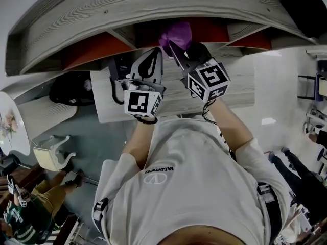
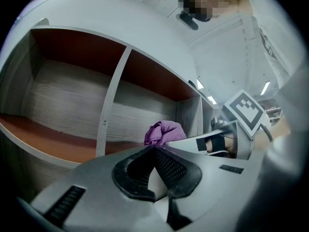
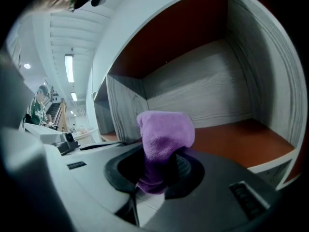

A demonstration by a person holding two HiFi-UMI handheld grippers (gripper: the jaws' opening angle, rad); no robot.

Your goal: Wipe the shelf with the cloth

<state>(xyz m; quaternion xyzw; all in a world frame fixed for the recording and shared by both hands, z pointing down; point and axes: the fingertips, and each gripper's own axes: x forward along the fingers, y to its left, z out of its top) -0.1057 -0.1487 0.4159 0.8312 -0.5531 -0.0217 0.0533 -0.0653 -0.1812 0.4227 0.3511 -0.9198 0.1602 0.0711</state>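
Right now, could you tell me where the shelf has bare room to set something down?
The compartment floor left of the divider is bare. So is the red-brown floor right of the cloth, up to the side wall. Crowded: the middle, around the left hand-held gripper and right hand-held gripper.

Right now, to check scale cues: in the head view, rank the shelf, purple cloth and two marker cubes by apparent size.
The shelf
right marker cube and left marker cube, about alike
purple cloth, smallest, partly hidden
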